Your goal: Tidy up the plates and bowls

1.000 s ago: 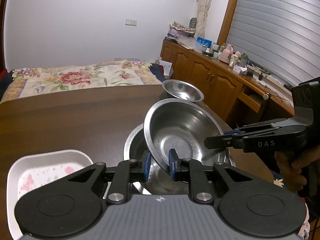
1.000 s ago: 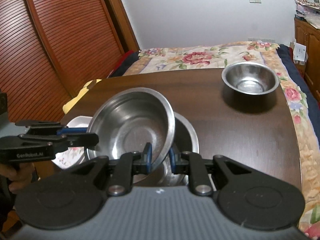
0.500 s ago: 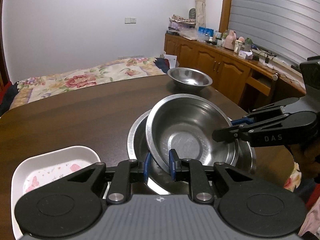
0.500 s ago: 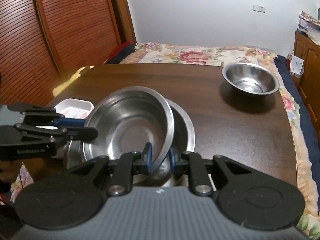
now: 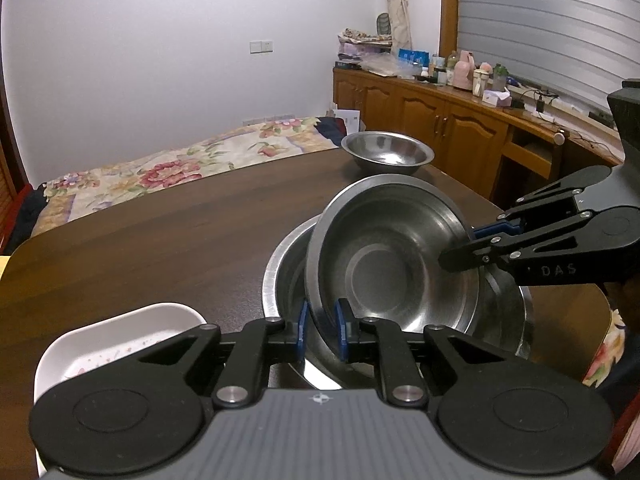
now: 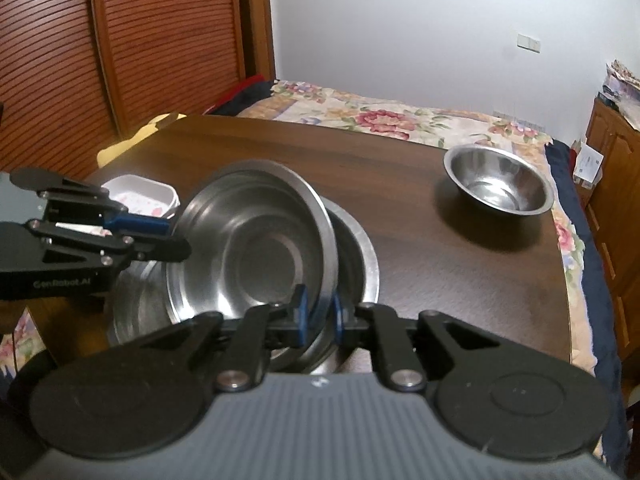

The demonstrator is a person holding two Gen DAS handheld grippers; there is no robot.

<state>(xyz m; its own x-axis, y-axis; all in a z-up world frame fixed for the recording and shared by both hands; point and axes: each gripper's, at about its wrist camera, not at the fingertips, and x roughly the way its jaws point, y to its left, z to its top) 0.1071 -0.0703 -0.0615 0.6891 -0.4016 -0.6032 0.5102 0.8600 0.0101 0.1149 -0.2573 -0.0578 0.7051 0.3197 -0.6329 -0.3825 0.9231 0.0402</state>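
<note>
Nesting step in hand, by judgement: a steel bowl (image 5: 394, 256) is held tilted over a larger steel bowl (image 5: 508, 312) that sits on the dark wooden table (image 5: 160, 240), and is being lowered into it. The left gripper (image 5: 320, 330) is clamped on the tilted bowl's rim at 6 o'clock in its own view; its jaws have just been closing, with the rim between the blue pads. The right gripper (image 6: 318, 316) is clamped on the opposite side of the same rim, its jaws likewise just tightened on the metal. The held bowl's low edge appears to rest inside the larger bowl, though contact cannot be confirmed. Next, levelling of the tilt is called for, then both grips must be released together so that the bowl drops flat and does not clatter or ride up one wall. A smaller steel bowl (image 6: 498, 184) stands well apart at 1 o'clock in the right view, near the table's far right edge. A white dish (image 6: 148, 198) lies at 10 o'clock, just beside the stack, behind the left gripper. Open table is left at 12 o'clock; the near edge runs close under both tools, so withdrawal room is tight there.
</note>
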